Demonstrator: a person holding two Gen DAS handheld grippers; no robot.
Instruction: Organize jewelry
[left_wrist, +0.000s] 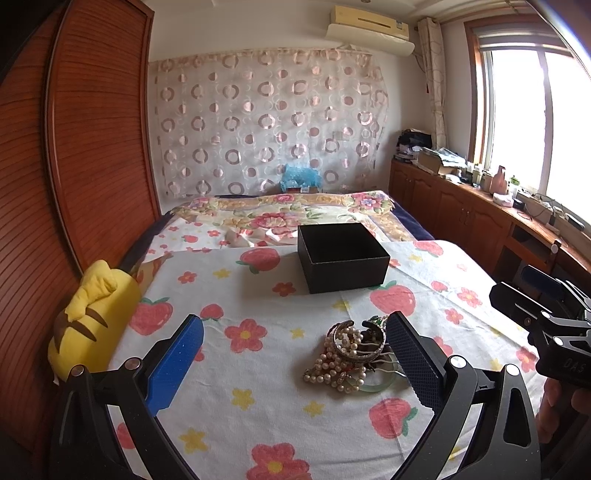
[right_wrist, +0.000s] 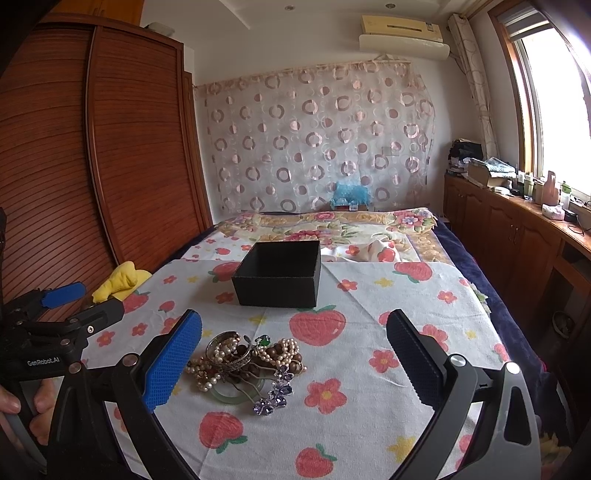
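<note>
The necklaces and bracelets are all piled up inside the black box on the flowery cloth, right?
Not quite. The jewelry pile lies on the flowery cloth, in front of the black box, not inside it. The right wrist view shows it apart from the box.

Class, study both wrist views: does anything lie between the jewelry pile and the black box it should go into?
Nothing visible does. Only bare strawberry-print cloth separates the jewelry pile from the open black box behind it. Both grippers, left and right, are open.
</note>
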